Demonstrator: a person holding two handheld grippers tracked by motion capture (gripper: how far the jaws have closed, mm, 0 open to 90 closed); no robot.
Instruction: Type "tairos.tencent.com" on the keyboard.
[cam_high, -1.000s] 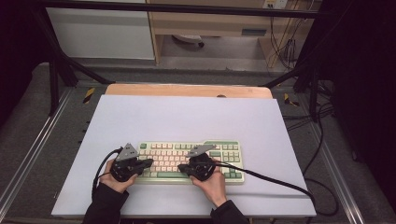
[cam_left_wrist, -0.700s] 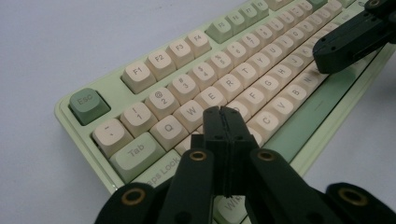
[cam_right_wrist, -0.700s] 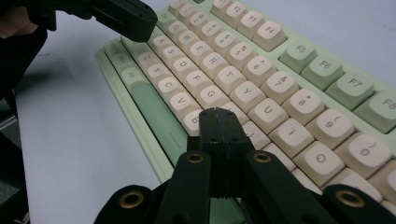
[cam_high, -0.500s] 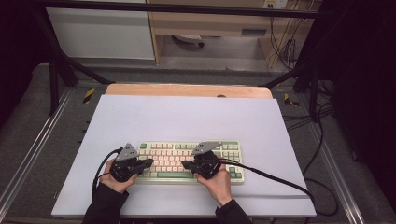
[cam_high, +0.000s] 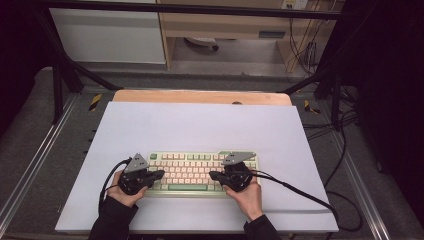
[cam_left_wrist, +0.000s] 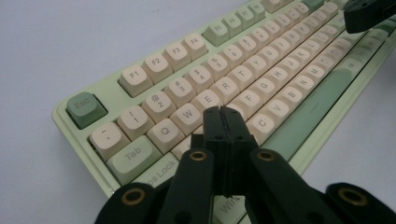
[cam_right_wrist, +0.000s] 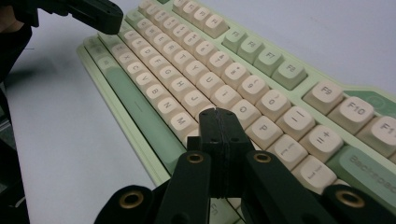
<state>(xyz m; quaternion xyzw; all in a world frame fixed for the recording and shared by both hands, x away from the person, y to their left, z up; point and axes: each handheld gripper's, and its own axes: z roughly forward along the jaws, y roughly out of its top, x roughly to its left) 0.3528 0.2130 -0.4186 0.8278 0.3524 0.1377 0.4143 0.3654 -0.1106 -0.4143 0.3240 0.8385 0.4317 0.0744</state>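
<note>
A pale green keyboard (cam_high: 192, 167) with cream keys lies near the front of the white table top (cam_high: 200, 125). My left gripper (cam_high: 161, 173) is over its left end, jaws shut with nothing between them, pointing right. In the left gripper view the shut tips (cam_left_wrist: 223, 112) hover over the keyboard (cam_left_wrist: 243, 70) around the D and F keys. My right gripper (cam_high: 212, 175) sits over the right half, pointing left, also shut and empty. Its tips (cam_right_wrist: 217, 113) hang above the keyboard (cam_right_wrist: 196, 60) near the L key, with the left gripper (cam_right_wrist: 93, 11) farther off.
A wooden strip (cam_high: 200, 96) runs along the table's far edge. A black cable (cam_high: 300, 192) trails from the right gripper across the front right of the table. Metal rails (cam_high: 35, 160) flank both sides, and loose cables (cam_high: 345, 200) lie on the floor at right.
My right gripper has slid to the right along the keyboard, still shut. The left gripper has stayed where it was.
</note>
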